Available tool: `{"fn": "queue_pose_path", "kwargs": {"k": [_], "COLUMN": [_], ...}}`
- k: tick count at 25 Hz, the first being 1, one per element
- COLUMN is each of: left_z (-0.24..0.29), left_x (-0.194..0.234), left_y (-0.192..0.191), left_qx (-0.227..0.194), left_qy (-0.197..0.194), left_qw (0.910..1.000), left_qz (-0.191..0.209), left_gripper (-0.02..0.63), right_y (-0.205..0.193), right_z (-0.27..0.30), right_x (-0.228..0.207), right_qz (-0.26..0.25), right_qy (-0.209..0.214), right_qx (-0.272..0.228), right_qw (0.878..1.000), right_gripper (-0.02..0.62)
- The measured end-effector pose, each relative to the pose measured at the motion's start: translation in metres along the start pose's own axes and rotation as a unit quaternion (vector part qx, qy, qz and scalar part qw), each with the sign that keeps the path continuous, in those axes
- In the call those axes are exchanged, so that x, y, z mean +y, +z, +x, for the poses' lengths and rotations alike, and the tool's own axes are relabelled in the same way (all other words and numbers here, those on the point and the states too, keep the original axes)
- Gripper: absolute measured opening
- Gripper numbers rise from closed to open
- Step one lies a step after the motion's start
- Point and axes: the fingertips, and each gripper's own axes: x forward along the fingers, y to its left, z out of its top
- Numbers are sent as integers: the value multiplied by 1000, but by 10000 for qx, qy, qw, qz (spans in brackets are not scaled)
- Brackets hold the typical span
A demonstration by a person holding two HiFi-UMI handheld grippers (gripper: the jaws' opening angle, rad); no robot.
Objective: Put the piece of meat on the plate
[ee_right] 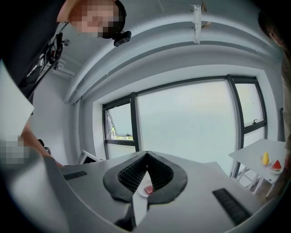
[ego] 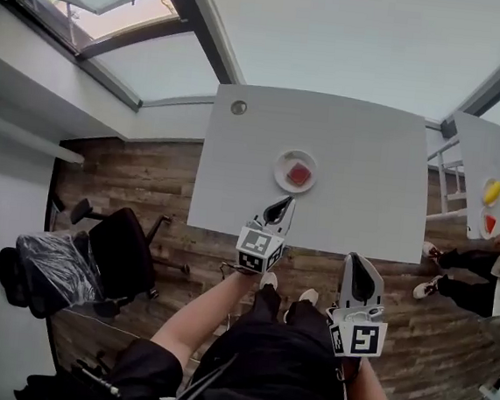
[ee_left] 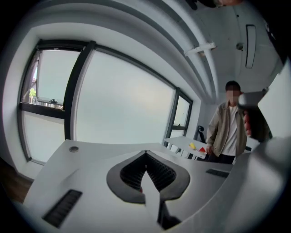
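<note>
A red piece of meat (ego: 298, 174) lies on a small white plate (ego: 282, 177) near the middle of the white table (ego: 352, 143). My left gripper (ego: 277, 211) hovers just in front of the plate at the table's near edge, shut with nothing in it. My right gripper (ego: 361, 281) hangs off the table's front edge, to the right of the plate and nearer me, also shut and holding nothing. In the right gripper view the plate (ee_right: 142, 192) and meat (ee_right: 148, 189) show through the gap below the touching tips (ee_right: 147, 154). The left gripper view shows its tips (ee_left: 146, 154) touching over bare table.
A second white table (ego: 492, 148) at the right carries small plates with a yellow item (ego: 492, 191) and a red one (ego: 489, 224). A person (ego: 477, 261) stands beside it. A black office chair (ego: 122, 253) is on the wooden floor at the left. A round grommet (ego: 239, 107) sits at the table's far left corner.
</note>
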Motion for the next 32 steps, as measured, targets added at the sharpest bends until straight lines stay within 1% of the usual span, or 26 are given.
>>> {"fn": "queue_pose_path", "kwargs": {"k": [2, 3, 6, 9, 12, 14, 16, 19, 21, 25, 28, 32], "left_z": [-29, -44, -89, -127, -152, -162, -169, -175, -176, -174, -172, -170], "left_x": [-23, -35, -62, -80, -85, -84, -84, -88, -94, -106, -111, -117], "left_y": [17, 24, 37, 47, 56, 61, 67, 79, 87, 94, 97, 98], "left_qx": [-299, -409, -594, -761, -966, -1106, -1236, -1468, -1569, -1658, -1676, -1659], "left_qy": [-131, -173, -171, 31, 359, 520, 588, 573, 559, 458, 378, 290], "left_qw": [9994, 9989, 9980, 9970, 9947, 9925, 9905, 9871, 9857, 9849, 9851, 9857], "left_qz": [-144, -116, 156, 156, -10, -96, -131, -267, -253, -193, -100, -96], "left_gripper": [3, 3, 3, 3, 3, 3, 3, 3, 3, 3, 3, 3], "right_y": [5, 5, 5, 11, 19, 25, 31, 37, 41, 46, 50, 52], "right_z": [-4, -7, -10, -17, -21, -22, -25, -27, -29, -32, -35, -40], "right_x": [2, 3, 14, 25, 26, 27, 33, 44, 49, 59, 64, 65], "right_qz": [-22, 1, 103, 81, 120, 102, 29, -126, -229, -568, -582, -596], "right_qy": [140, 182, 296, 407, 387, 414, 489, 670, 732, 733, 748, 717], "right_qx": [-24, -37, -106, -258, -403, -472, -534, -576, -573, -537, -615, -626], "right_qw": [9999, 9998, 9995, 9988, 9984, 9980, 9974, 9960, 9954, 9942, 9936, 9937], "right_gripper": [2, 2, 2, 2, 2, 2, 2, 2, 2, 2, 2, 2]}}
